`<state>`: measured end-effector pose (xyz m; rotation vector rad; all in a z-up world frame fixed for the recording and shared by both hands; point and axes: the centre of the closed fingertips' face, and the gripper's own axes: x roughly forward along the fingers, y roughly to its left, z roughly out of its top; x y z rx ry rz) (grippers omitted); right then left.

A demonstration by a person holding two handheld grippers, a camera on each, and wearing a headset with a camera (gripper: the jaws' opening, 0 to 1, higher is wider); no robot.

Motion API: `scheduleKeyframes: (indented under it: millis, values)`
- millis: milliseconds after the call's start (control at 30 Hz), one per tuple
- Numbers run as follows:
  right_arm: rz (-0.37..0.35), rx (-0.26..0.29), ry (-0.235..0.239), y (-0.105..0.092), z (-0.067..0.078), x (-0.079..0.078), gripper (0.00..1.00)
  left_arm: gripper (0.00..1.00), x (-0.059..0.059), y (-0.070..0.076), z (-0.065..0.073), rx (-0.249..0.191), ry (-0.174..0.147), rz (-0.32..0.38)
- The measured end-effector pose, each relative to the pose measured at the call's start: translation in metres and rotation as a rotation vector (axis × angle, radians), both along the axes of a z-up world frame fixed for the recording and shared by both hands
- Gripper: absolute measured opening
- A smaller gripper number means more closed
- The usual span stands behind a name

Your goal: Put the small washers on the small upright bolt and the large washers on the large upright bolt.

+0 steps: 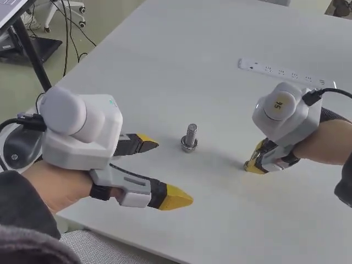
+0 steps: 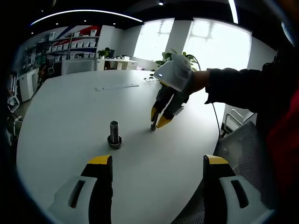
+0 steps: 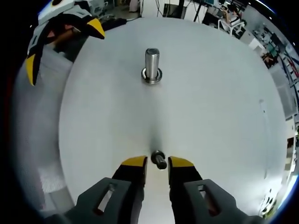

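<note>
Flanking the small bolt [image 3: 159, 160], a short dark metal stud standing on the table, the right gripper [image 1: 254, 164] has its yellow-tipped fingers [image 3: 135, 163] drawn narrowly together, one on each side. Whether they actually touch the stud cannot be told. The left gripper [image 2: 157, 161] hovers near the table's close edge, its fingers spread wide with nothing between them. Between the two grippers the large bolt [image 1: 190, 137] stands upright, a silvery cylinder with a flat round collar at its foot, well apart from both. The table [image 1: 165, 55] is a plain matte white top, with broad bare surface on all sides of the bolts. A long white power strip [image 1: 286, 71] lies well beyond the right gripper. Cables and a wheeled chair base [image 1: 66, 11] sit on the floor past the far left edge.
</note>
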<state>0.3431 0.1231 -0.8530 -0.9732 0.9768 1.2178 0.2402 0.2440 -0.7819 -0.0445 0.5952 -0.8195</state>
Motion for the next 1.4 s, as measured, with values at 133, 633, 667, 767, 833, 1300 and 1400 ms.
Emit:
scheduleKeyframes:
  millis: [133,633,667,767,833,1300,1400]
  values:
    - [-0.017,0.027,-0.011,0.001,0.004,0.003,0.27,0.79,0.0,-0.002,0.001,0.001,-0.001,-0.005]
    - [-0.06,0.092,-0.044,-0.003,0.014,-0.004,0.41,0.79,0.001,-0.005,0.003,0.0,-0.01,-0.021]
    - [-0.065,0.095,-0.048,-0.004,0.015,-0.004,0.42,0.79,0.001,-0.005,0.003,0.0,-0.011,-0.022]
    - [-0.076,0.111,-0.06,-0.005,0.017,-0.005,0.48,0.79,0.002,-0.005,0.003,-0.001,-0.013,-0.023]
    - [-0.09,0.124,-0.063,-0.005,0.019,-0.005,0.51,0.79,0.002,-0.005,0.003,0.0,-0.014,-0.024]
    - [-0.174,0.228,-0.086,-0.009,0.026,-0.013,0.63,0.8,0.004,-0.006,0.004,-0.001,-0.021,-0.031]
    - [-0.192,0.259,-0.101,-0.009,0.032,-0.014,0.64,0.8,0.004,-0.006,0.005,-0.001,-0.026,-0.031]
